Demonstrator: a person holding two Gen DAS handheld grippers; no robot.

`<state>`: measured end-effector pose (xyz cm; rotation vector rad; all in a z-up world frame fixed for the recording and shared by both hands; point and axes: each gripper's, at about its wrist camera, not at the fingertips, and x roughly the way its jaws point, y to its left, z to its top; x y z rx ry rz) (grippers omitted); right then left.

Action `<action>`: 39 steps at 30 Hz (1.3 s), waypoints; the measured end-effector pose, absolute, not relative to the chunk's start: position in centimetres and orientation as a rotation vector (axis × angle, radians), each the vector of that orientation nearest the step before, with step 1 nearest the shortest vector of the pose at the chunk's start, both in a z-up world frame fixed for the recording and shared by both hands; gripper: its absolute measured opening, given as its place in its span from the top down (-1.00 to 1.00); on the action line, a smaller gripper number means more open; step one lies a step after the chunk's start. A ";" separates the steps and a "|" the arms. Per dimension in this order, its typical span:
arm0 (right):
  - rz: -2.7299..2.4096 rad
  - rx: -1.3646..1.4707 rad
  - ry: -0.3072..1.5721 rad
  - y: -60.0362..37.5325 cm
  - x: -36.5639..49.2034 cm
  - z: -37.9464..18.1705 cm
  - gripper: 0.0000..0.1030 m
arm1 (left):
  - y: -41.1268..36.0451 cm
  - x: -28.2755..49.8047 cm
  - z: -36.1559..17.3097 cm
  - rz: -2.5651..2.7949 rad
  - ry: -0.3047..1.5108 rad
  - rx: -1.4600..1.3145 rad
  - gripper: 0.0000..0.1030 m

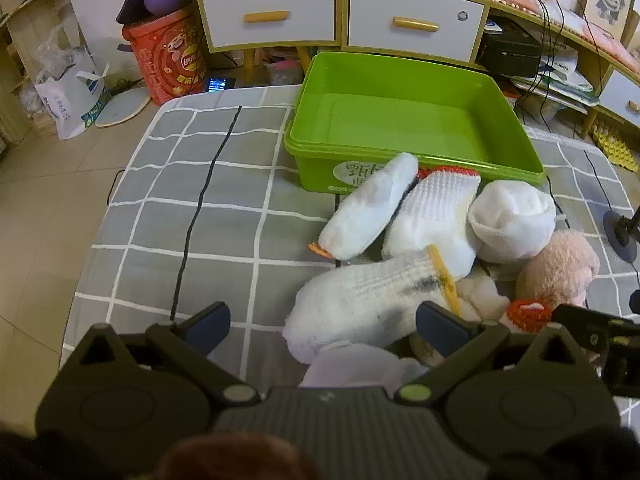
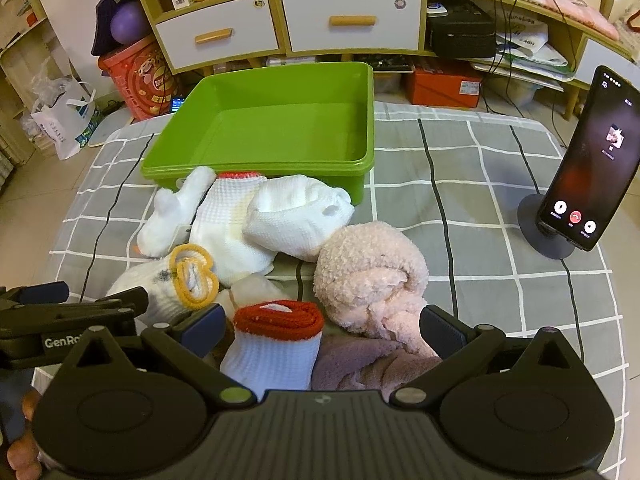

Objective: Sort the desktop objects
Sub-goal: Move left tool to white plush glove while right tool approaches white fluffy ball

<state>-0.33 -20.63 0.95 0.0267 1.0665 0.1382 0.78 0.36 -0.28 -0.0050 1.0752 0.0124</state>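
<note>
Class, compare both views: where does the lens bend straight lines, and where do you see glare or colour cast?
Left wrist view: the drawer cabinet bows, corners darken, warm cast overall. Right wrist view: the same bowing, the phone screen glows, and the green bin wall shows soft sheen.

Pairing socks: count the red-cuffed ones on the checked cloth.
2. One red-cuffed sock lies nearest, beside the pink roll; the other lies before the green bin. The pile may hide more.

White socks: I count five (image 2: 300, 216); pink fluffy sock: one (image 2: 368, 272); green bin: one (image 2: 256, 166); phone on stand: one (image 2: 588, 160); white drawers: I see two (image 2: 352, 20)
</note>
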 end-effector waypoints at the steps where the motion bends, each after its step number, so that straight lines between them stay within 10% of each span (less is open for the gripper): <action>1: 0.134 0.027 1.066 -20.7 -0.2 0.9 -1.00 | 0.4 0.9 -0.3 0.000 1.073 -0.006 -0.99; 39: 0.260 0.178 1.022 -23.5 4.4 -1.5 -0.69 | 2.2 6.4 -2.2 -0.171 0.989 -0.144 -0.91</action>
